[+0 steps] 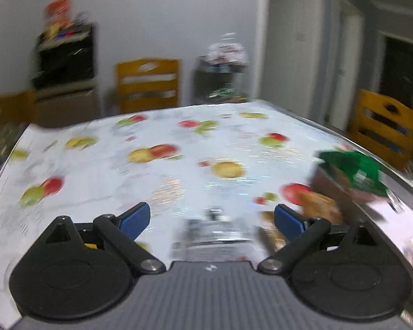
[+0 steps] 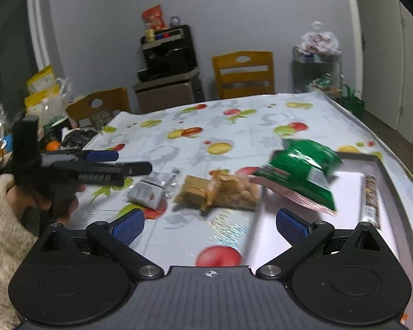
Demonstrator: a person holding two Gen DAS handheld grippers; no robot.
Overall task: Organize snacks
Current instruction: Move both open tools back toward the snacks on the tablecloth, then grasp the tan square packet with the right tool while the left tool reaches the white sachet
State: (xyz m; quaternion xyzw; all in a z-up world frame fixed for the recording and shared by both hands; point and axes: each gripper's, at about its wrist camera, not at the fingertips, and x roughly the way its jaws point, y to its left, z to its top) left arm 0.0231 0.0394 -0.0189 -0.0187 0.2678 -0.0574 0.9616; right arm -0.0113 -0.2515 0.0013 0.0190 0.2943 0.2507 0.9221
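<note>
Left gripper (image 1: 212, 220): you are holding it low over the table (image 2: 234, 126) with jaws spread wide and nothing between the pads; this view is badly blurred.
Right gripper (image 2: 209, 224): your jaws are standing released too, gripping nothing, pointing between the snacks and the tray (image 2: 382, 170).
Green bag (image 2: 303, 173): it is lying tilted across the tray's near-left edge, partly over a pinkish packet I cannot identify.
Clear nut bag (image 2: 228, 189): it is resting on the cloth just left of the green bag.
Small white packet (image 2: 148, 192): it is sitting beside the nut bag, nearest your left gripper (image 2: 102, 165).
Handling: these are looking light, soft, crinkly and slippery, probably crushable inside.
Grip point: you are likely best pinching a sealed edge or corner, not the puffed middle.
</note>
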